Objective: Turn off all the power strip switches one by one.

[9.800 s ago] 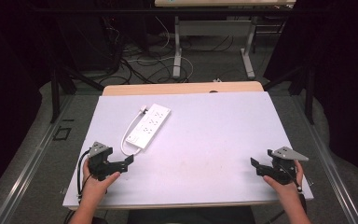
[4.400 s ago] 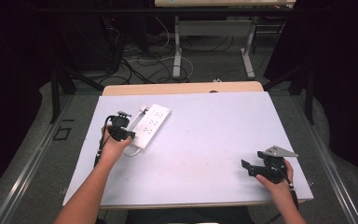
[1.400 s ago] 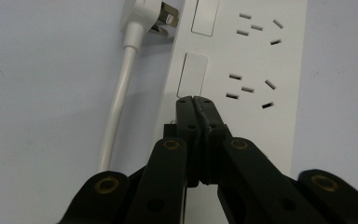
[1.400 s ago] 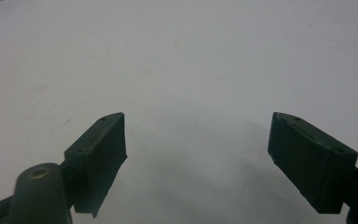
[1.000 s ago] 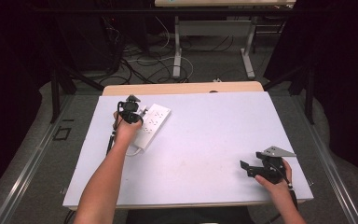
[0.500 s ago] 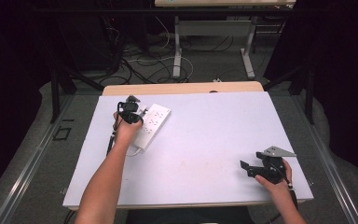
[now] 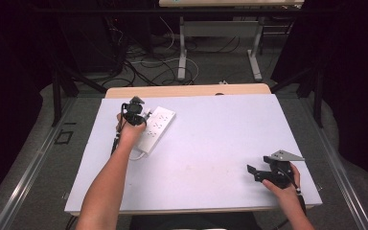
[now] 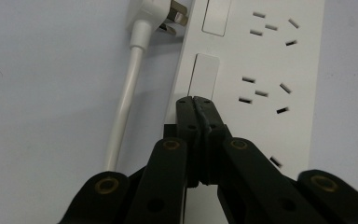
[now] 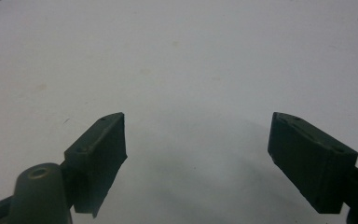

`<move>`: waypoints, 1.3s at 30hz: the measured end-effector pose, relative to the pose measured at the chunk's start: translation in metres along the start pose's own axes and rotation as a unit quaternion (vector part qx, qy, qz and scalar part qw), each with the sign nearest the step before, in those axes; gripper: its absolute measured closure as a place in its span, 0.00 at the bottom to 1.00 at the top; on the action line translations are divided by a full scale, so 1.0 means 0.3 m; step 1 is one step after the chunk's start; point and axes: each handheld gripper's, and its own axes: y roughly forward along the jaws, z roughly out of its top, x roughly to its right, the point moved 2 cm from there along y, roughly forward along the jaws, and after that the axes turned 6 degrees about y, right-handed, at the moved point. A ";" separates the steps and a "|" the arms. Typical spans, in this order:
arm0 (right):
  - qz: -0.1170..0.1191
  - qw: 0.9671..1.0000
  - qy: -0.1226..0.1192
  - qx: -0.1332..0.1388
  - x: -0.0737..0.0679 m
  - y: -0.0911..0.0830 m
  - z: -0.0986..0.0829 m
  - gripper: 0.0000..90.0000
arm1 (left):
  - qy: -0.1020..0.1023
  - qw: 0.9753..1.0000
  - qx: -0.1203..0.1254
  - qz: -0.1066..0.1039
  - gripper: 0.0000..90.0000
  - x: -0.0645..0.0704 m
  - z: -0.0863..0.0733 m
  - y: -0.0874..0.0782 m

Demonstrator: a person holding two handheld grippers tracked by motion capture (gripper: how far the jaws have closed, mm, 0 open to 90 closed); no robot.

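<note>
The table (image 7: 211, 158) has a pale top that lies bare across its middle and right half, so there is wide free surface between the two hands; a strip of bare wood shows along the far edge, and the floor beyond it carries loose cables (image 7: 148, 67) and the legs of a second desk (image 7: 220, 28). The white power strip (image 7: 155, 129) lies on the far left part of the top, set at a slant, with its far end near the wooden strip and its left side not far from the table's left edge. The left gripper (image 8: 196, 100) is over the strip's left long edge with its jaws pressed together, nothing between them; in the left gripper view their joined tips sit at the lower end of a rectangular rocker switch (image 8: 204, 77), touching it or just above it, which cannot be told apart. Socket holes run along the strip to the right of the tips. To their left, a white cord (image 8: 123, 107) runs alongside the strip on the table, ending in a white plug (image 8: 161, 16) that lies loose with its metal prongs against the strip's side. In the high view the left gripper (image 7: 134, 112) hides part of the strip. The right gripper (image 7: 253, 171) rests near the table's near right corner, well apart from the strip, with its jaws spread wide over bare tabletop.
</note>
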 end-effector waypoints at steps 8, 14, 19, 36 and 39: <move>0.000 1.000 0.000 -0.001 0.005 0.002 0.001 0.21 | -0.005 1.000 0.008 0.001 1.00 -0.006 0.022 -0.017; 0.003 1.000 0.000 -0.001 0.001 0.002 0.001 0.21 | -0.003 1.000 0.014 0.003 1.00 -0.007 0.048 -0.046; 0.000 1.000 0.002 0.000 0.003 -0.001 -0.001 0.21 | 0.002 1.000 0.018 0.002 1.00 0.002 0.073 -0.059; 0.001 1.000 0.009 -0.001 0.003 -0.002 -0.006 0.21 | 0.004 1.000 0.013 0.003 1.00 0.018 0.128 -0.019; 0.001 1.000 0.008 -0.002 0.005 -0.003 -0.007 0.21 | 0.005 1.000 0.009 0.001 1.00 0.015 0.127 0.002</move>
